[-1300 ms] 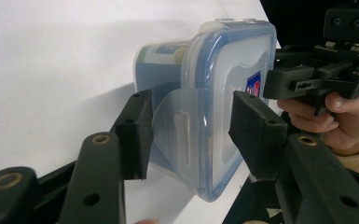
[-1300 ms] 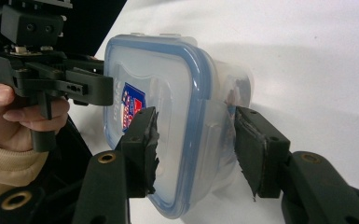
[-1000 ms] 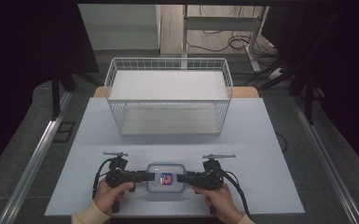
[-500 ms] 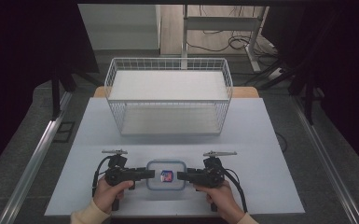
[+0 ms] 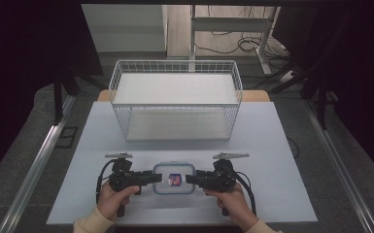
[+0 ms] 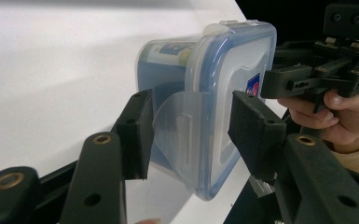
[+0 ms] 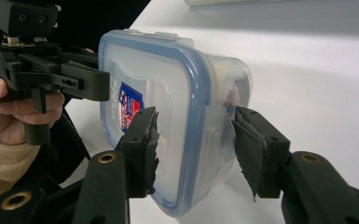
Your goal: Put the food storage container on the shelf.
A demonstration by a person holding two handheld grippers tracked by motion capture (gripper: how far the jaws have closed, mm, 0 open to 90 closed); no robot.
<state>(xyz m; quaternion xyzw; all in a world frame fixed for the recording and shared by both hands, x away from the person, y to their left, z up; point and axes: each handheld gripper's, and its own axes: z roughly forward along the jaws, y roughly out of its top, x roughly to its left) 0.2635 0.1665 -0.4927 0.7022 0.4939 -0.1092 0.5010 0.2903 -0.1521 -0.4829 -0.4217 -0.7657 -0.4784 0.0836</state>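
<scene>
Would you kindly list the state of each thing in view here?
Container: lid on, flat on the table, between both grippers.
Left gripper: open, jaws astride a side latch.
Right gripper: open, jaws astride the opposite latch.
Basket: upright, empty.

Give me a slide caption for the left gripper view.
Left gripper, jaws open, straddles the side latch flap of a blue-rimmed food container on the white table.
</scene>
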